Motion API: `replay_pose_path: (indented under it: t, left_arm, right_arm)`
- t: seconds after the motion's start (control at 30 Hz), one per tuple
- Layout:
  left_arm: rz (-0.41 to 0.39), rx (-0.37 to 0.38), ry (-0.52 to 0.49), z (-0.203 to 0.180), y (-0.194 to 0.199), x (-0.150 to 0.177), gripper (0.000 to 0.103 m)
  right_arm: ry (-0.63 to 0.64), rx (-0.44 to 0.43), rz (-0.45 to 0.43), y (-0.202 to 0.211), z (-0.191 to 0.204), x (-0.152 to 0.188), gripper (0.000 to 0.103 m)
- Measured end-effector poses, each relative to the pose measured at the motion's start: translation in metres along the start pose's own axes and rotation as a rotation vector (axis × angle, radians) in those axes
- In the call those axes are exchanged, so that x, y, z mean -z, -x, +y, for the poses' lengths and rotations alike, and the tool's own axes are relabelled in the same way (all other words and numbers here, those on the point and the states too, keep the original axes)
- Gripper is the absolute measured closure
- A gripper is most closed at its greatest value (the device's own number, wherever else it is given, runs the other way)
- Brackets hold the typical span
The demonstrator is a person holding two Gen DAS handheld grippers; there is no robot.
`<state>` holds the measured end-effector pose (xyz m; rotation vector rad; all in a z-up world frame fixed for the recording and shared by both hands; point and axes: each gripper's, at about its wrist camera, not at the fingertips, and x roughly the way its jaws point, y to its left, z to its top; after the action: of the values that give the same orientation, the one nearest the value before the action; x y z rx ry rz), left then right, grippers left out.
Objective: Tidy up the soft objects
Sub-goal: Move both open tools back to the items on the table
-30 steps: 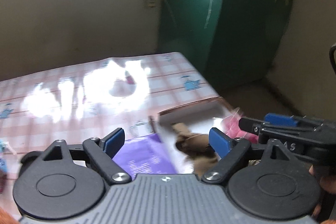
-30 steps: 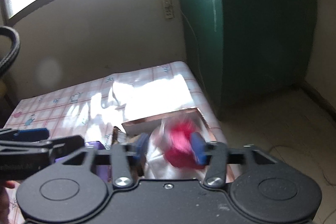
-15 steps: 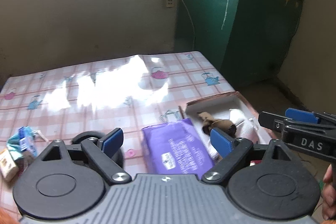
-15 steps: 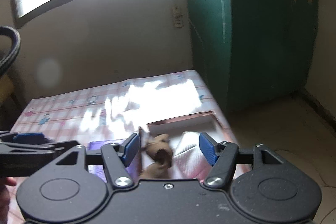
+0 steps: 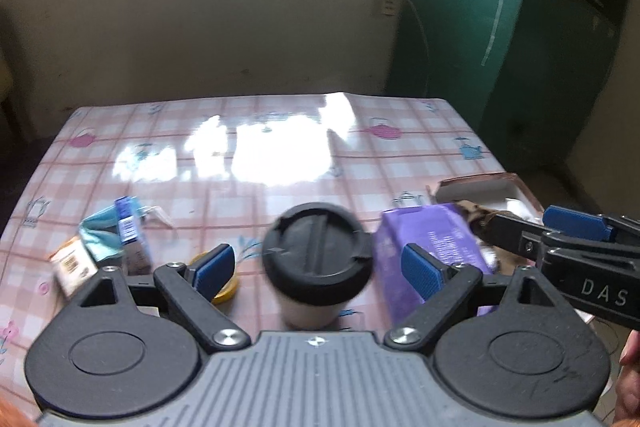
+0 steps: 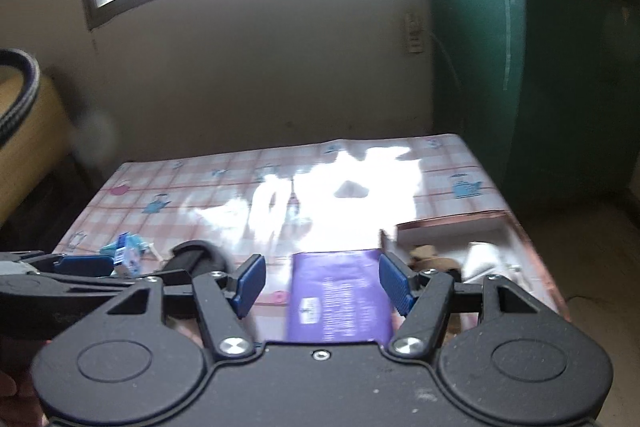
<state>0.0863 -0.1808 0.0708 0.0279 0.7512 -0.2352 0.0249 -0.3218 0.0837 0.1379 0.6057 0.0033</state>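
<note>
We judge the job partly done: a brown plush toy (image 5: 474, 213) and sth white and soft-looking already sit in the cardboard box (image 5: 476, 183) at right of frame. Left to sort: crumpled teal pouch (image 5: 100, 233) at mid-left. Purple pack (image 6: 340, 297), glossy and flat, lies beside the box. Lidded paper cup (image 5: 316, 261) is rigid, prob. stays. Left gripper (image 5: 318, 263) and right gripper (image 6: 322, 281) both spread, nothing grasped. Tablecloth (image 5: 280, 131) is shiny plaid vinyl.
</note>
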Motion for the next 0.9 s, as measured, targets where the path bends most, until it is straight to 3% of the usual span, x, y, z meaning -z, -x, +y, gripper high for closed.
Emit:
replay_pose_path:
  t: [0.9]
  left_arm:
    - [0.012, -0.180, 0.171, 0.112, 0.029, 0.024, 0.010]
  right_arm:
    - [0.129, -0.179, 0.061, -0.034, 0.123, 0.006, 0.027]
